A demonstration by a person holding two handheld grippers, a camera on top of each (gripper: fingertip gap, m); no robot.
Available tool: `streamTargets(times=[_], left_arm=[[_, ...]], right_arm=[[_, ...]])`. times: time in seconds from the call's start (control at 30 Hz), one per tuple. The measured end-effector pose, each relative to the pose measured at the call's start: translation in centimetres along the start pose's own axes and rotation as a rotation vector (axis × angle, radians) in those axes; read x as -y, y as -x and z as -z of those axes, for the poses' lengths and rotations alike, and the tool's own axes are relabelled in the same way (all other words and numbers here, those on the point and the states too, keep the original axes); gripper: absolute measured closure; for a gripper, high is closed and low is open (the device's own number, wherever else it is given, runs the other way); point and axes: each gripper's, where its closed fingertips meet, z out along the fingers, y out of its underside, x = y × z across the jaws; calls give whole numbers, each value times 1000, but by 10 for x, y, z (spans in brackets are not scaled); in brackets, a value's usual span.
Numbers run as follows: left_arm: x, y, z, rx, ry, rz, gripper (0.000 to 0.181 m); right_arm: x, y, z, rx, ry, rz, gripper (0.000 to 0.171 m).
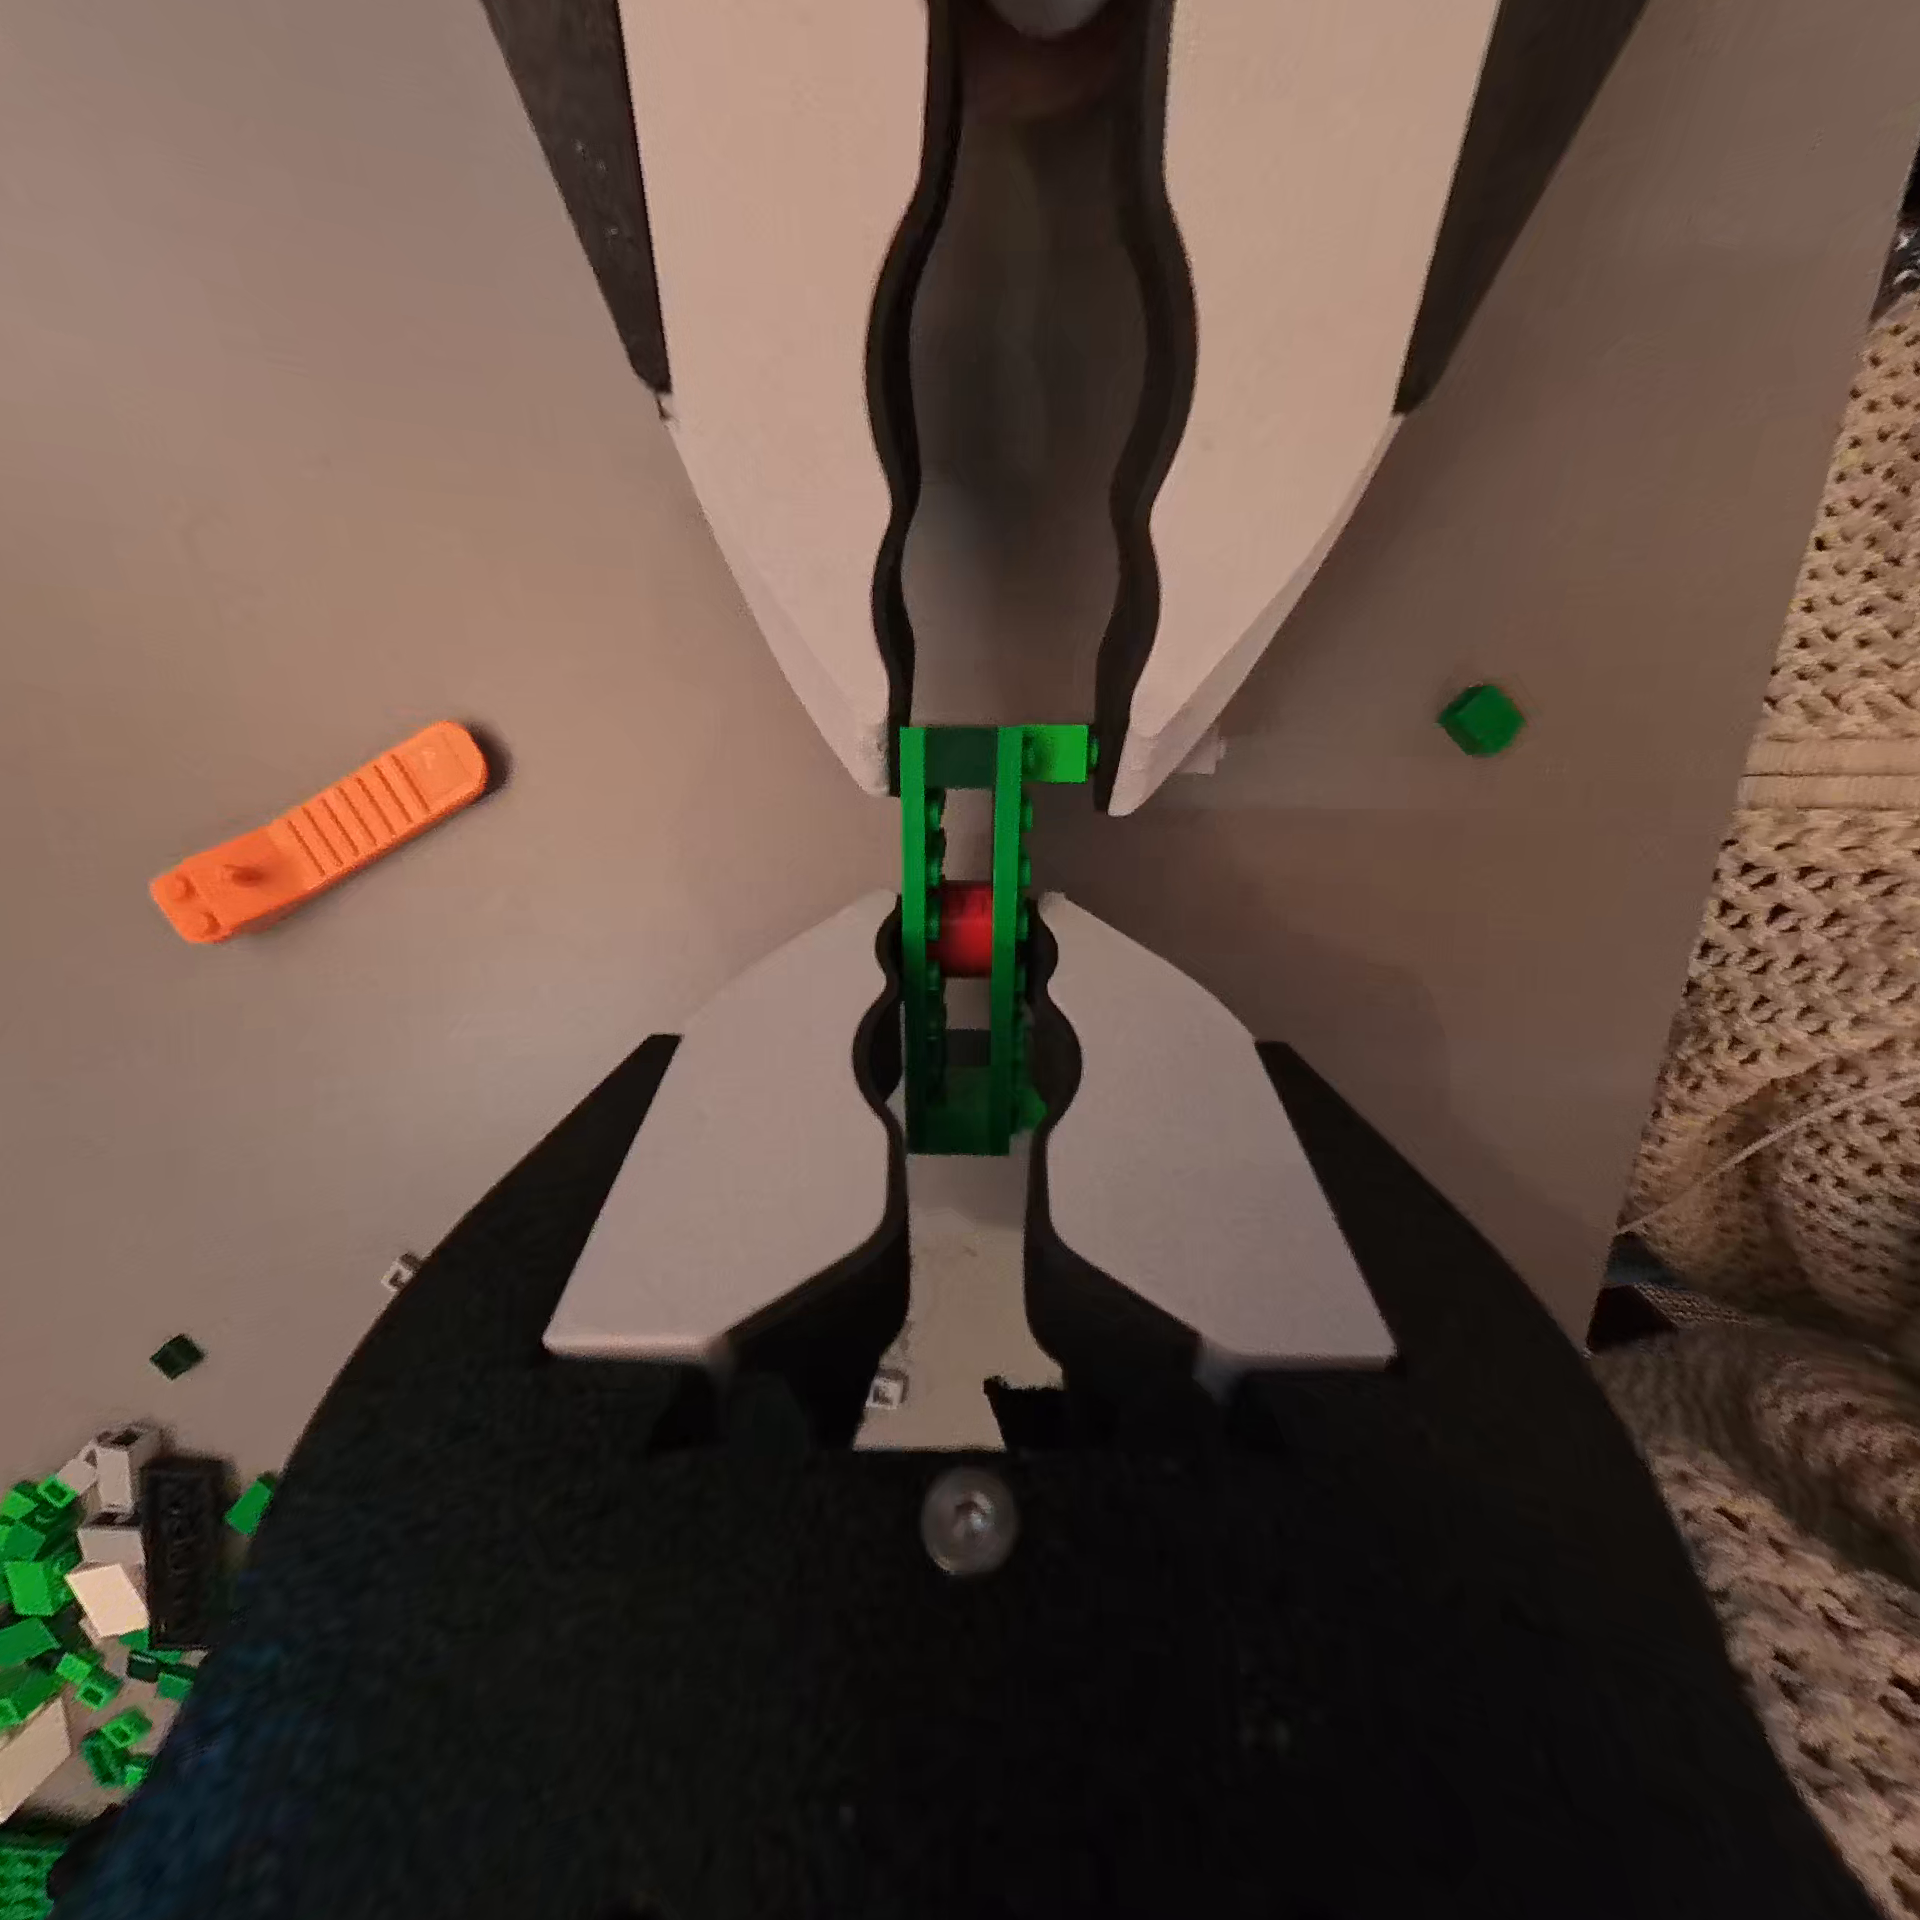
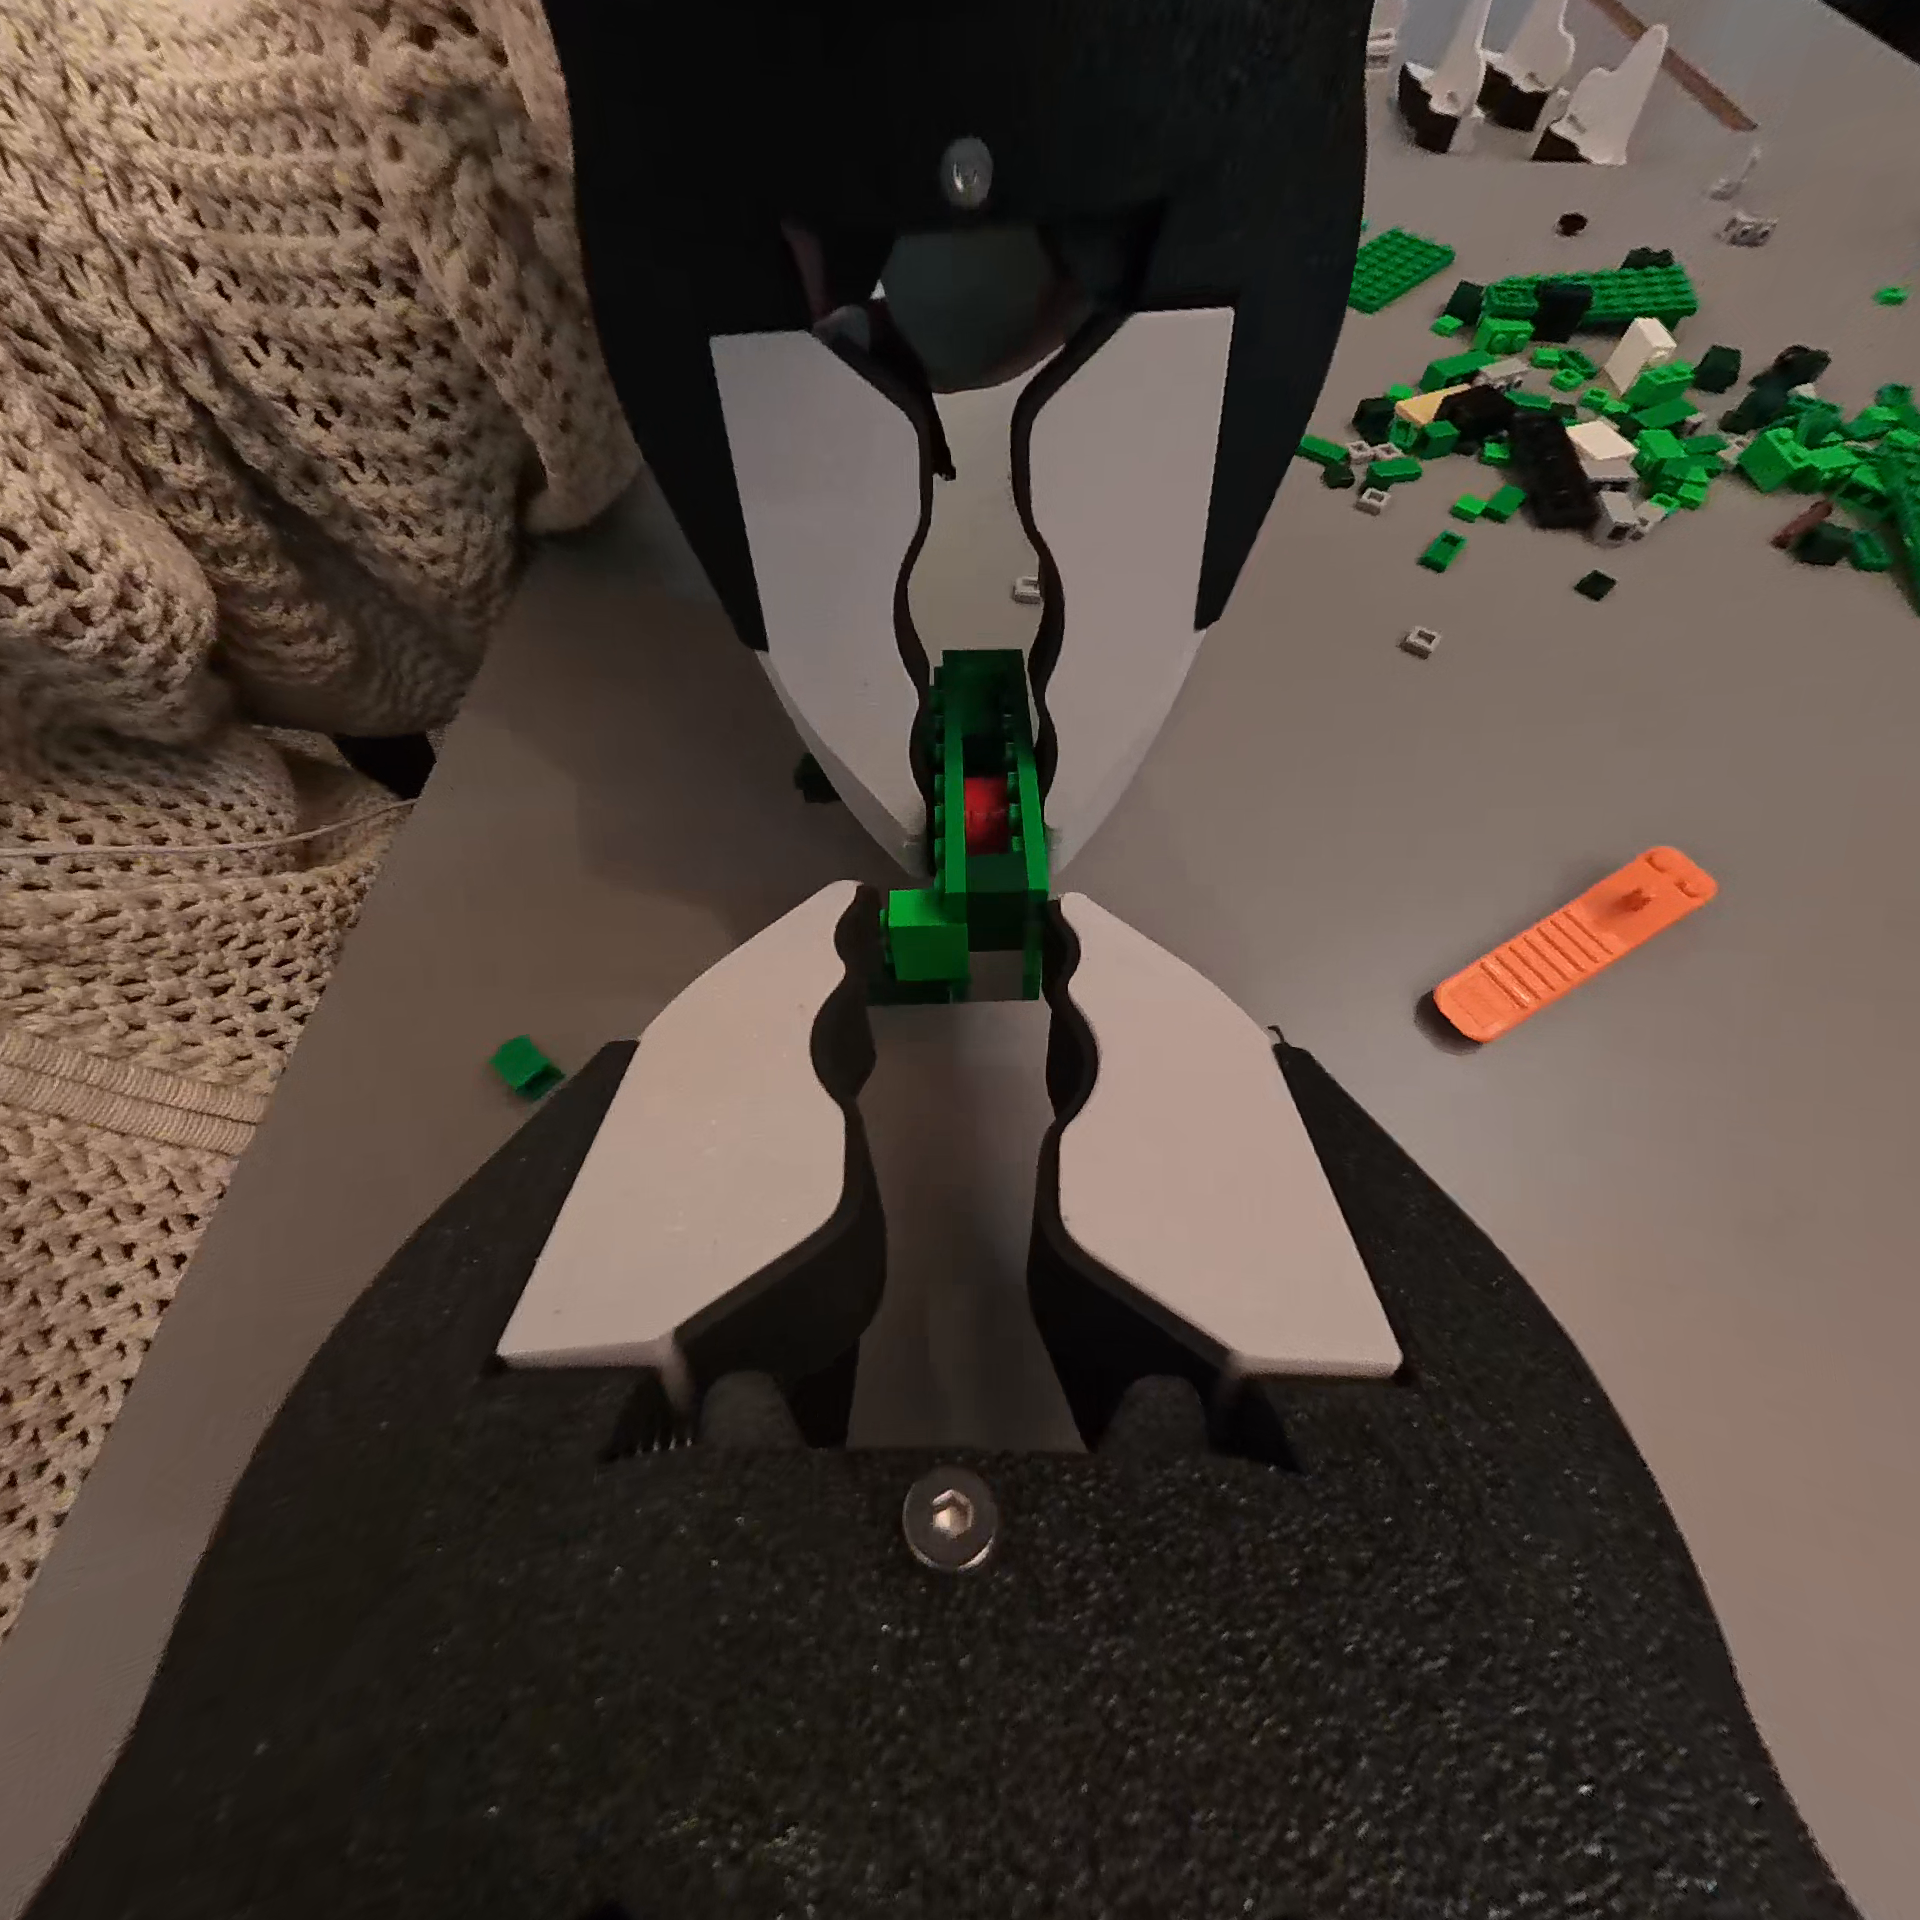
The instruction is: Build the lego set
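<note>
A long green lego assembly [image 1: 1008, 831] with a red round piece [image 1: 964, 930] inside is held in the air between both grippers, which face each other tip to tip. My left gripper [image 1: 968, 935] is shut on its near half. My right gripper [image 1: 997, 779] comes from the top and is shut on the far end, where a small bright green brick [image 1: 1060, 750] sticks out sideways. In the right wrist view my right gripper [image 2: 961, 935] clamps the assembly [image 2: 1029, 831] at the small brick [image 2: 925, 930]. The left gripper [image 2: 982, 821] holds the part around the red piece [image 2: 982, 805].
An orange brick separator [image 1: 322, 831] [image 2: 1574, 940] lies on the grey table [image 2: 1351, 1143]. One loose green brick [image 1: 1481, 719] [image 2: 525, 1065] lies near a person's knitted sleeve [image 2: 208, 416]. A pile of green, black and white bricks [image 2: 1610, 416] [image 1: 73, 1579] lies to one side. My two grippers' fingertips are within a few centimetres of each other.
</note>
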Motion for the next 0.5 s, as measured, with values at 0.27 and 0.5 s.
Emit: streamTargets(times=[0.27, 0.5], left_arm=[[1, -1, -10, 23, 44, -38, 153], [-14, 10, -3, 51, 118, 40, 162]], right_arm=[[9, 0, 6, -26, -48, 32, 142], [1, -10, 29, -140, 29, -19, 134]])
